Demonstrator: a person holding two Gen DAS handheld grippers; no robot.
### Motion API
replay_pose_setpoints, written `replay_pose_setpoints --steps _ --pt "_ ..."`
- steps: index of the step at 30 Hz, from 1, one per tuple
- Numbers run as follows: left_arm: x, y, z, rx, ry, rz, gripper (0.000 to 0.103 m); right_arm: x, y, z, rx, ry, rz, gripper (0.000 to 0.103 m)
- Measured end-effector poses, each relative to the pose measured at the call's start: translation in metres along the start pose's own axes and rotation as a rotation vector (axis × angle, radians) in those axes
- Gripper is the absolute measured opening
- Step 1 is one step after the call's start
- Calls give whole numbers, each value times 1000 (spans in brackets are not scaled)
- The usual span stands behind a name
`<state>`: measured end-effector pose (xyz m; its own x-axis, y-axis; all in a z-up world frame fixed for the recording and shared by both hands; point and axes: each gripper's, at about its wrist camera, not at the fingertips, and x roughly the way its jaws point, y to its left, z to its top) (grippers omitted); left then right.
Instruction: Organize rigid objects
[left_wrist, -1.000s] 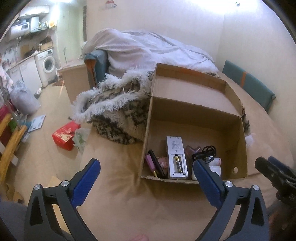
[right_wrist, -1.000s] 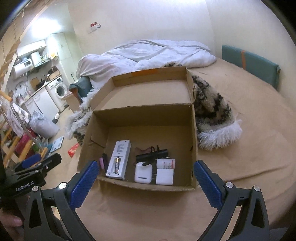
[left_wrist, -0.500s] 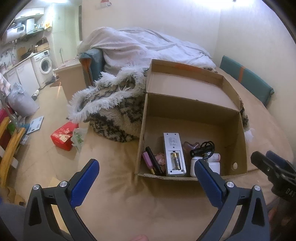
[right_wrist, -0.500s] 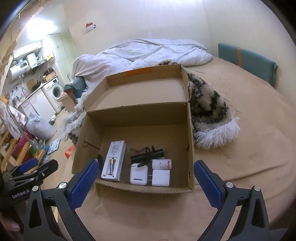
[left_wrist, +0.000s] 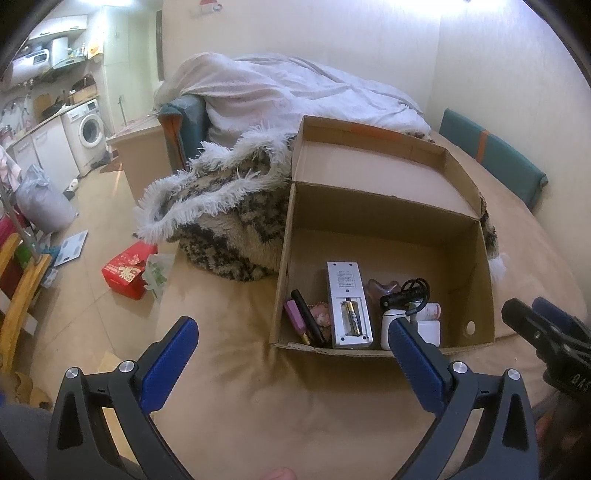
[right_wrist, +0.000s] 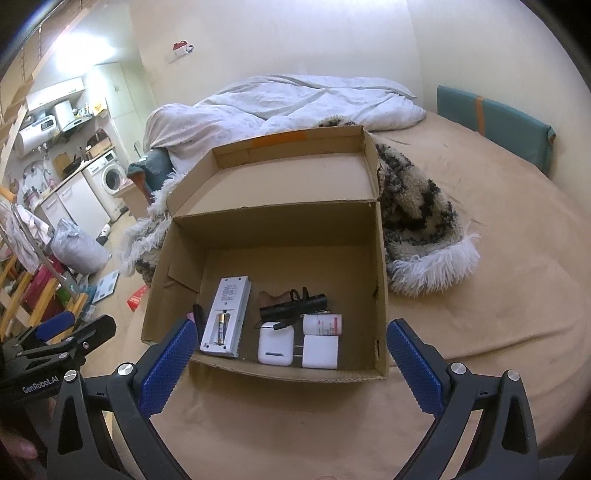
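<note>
An open cardboard box sits on the tan bed cover. Along its near wall lie a white remote with its battery bay uncovered, a black flashlight, a white earbud case, a white charger, a small white bottle, a purple stick and a black pen. My left gripper hangs open just short of the box's near left corner, holding nothing. Also open and holding nothing, my right gripper straddles the near wall.
A shaggy black-and-white throw lies behind and beside the box, a white duvet farther back. A teal cushion leans on the right wall. The bed edge drops at left to a floor with a red packet.
Both grippers have drifted slightly toward the box, which sits a little nearer and more central in each view. Both stayed open. The box contents have not moved.
</note>
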<state>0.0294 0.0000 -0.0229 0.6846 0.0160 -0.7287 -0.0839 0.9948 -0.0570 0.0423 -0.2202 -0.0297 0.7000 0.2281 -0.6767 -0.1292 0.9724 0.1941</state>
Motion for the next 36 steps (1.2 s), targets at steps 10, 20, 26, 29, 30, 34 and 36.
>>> replay_pose_setpoints --steps 10,20,26,29,30,34,36 --pt "0 1 0 0 -2 3 102 0 0 0 1 1 -1 103" --pt "-2 1 0 2 -8 10 102 0 0 -1 -1 1 -1 103" --pt "-2 1 0 1 -9 14 102 0 0 -1 1 1 -1 103" --pt "-2 0 0 1 -9 16 102 0 0 -1 0 2 0 103" --pt "-2 0 0 0 -8 15 102 0 1 -1 -1 2 0 103" --pt "-2 0 0 1 -9 16 102 0 1 -1 -5 1 1 103" --pt "-2 0 0 2 -10 18 102 -1 1 -1 -4 2 0 103"
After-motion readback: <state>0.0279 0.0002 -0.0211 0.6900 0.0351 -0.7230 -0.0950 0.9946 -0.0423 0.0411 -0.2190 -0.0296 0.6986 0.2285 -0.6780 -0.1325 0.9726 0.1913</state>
